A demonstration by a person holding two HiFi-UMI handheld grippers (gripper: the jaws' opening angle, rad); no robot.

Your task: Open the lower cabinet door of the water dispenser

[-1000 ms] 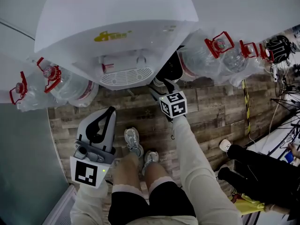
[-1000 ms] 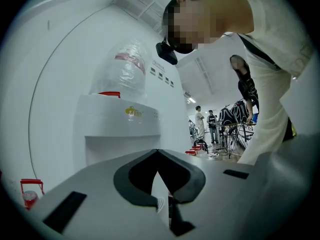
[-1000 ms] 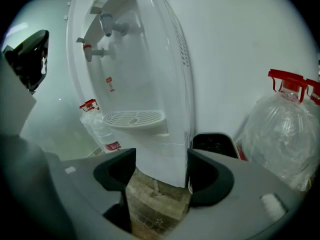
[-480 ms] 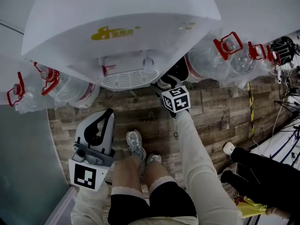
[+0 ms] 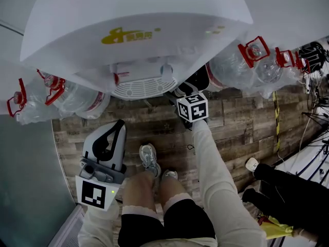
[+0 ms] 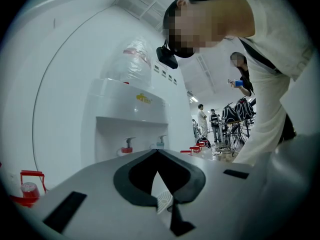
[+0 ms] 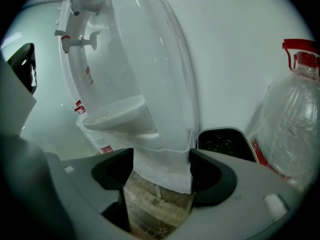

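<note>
on the right gripper (image 7: 161, 158) the fingers (image 7: 212, 176) have just been opening and stand wide apart, the lower cabinet (image 7: 162, 176) of the water dispenser (image 7: 150, 44) between them. the left gripper (image 6: 156, 152) has its fingers closed, empty.

Left gripper (image 6: 156, 152) jaws together, empty; white water dispenser (image 6: 131, 126) just ahead

No wording can be read for certain. The water dispenser (image 5: 139, 14) carries a yellow logo (image 5: 126, 35) with small print, above and ahead of the left tongs (image 5: 121, 122), too blurred to read. The red bottle label (image 7: 259, 153) right of the right tongs (image 7: 162, 171) is also illegible.
</note>
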